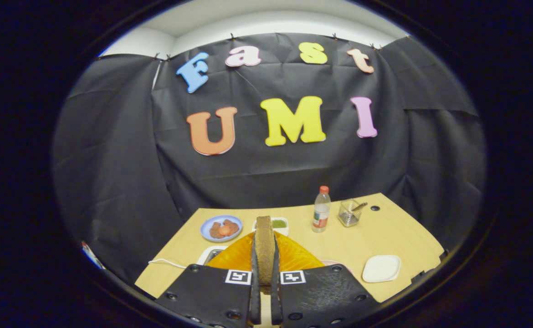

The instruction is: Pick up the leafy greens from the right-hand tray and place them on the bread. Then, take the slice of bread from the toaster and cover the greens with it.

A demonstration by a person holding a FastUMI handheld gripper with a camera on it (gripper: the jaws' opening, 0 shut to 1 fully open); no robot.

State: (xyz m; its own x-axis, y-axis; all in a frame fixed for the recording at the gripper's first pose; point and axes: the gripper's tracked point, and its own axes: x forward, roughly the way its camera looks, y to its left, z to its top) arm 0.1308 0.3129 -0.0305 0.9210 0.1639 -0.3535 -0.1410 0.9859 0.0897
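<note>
The gripper (264,278) clamps a bread slice (264,243) upright between both fingers, above the table (339,248). Ahead right, bare tabletop separates a bottle (321,209), its label unreadable.

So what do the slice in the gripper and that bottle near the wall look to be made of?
The slice, clamped on edge between both fingers of the gripper, looks like brown bread: matte, porous, crumbly surface. It could be foam imitation. The bottle looks like clear glossy plastic, with a see-through body, an orange-red cap and a wrapped label.
</note>
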